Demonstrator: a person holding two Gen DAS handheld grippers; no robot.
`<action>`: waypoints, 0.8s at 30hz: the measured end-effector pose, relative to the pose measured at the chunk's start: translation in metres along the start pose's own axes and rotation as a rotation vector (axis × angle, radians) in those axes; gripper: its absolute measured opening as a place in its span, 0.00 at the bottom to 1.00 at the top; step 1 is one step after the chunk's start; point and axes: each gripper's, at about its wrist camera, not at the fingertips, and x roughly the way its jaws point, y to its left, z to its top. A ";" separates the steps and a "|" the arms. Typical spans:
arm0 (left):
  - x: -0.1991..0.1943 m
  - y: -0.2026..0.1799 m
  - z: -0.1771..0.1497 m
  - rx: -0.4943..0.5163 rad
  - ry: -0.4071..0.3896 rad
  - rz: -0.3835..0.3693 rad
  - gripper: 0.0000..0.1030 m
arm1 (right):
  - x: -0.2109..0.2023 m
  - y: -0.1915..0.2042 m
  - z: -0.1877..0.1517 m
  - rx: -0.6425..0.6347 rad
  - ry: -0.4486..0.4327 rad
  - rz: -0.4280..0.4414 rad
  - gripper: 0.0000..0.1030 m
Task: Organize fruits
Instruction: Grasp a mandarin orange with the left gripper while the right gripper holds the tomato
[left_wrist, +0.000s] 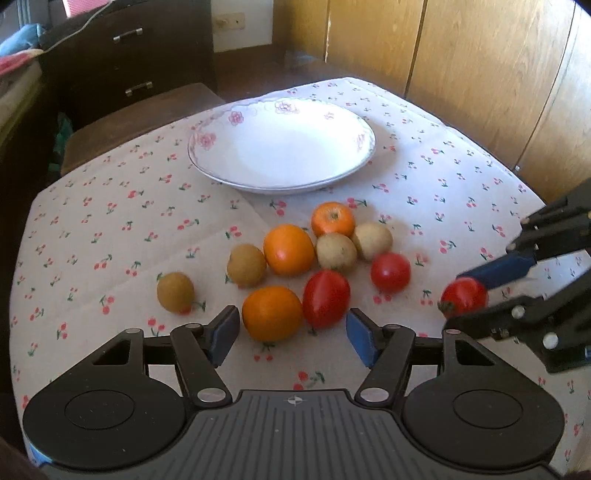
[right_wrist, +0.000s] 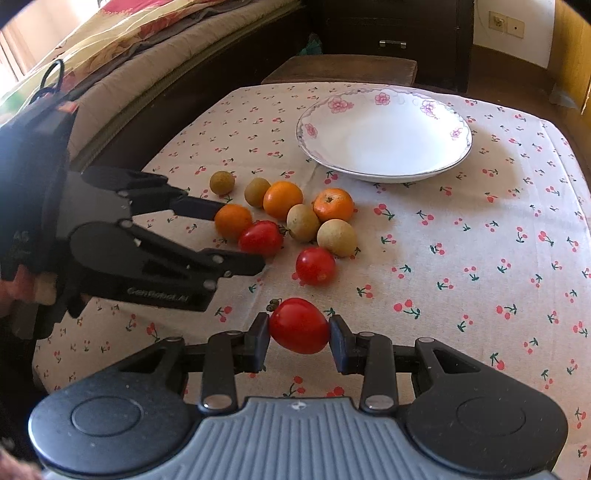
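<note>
On left tool (right_wrist: 236, 236): "GenRobot.AI"

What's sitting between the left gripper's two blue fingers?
In the left wrist view, the left gripper is open, with an orange and a red tomato lying side by side just ahead of its gap, neither one squeezed.
</note>
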 end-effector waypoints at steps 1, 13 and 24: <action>0.002 0.000 0.000 0.004 0.005 0.003 0.71 | 0.001 -0.001 -0.001 0.001 0.001 -0.002 0.34; 0.004 -0.003 0.002 0.047 0.008 -0.028 0.65 | 0.006 -0.007 0.000 0.020 0.014 -0.012 0.34; 0.002 -0.011 0.003 0.029 0.018 0.010 0.59 | 0.001 -0.004 0.002 0.016 -0.006 -0.026 0.34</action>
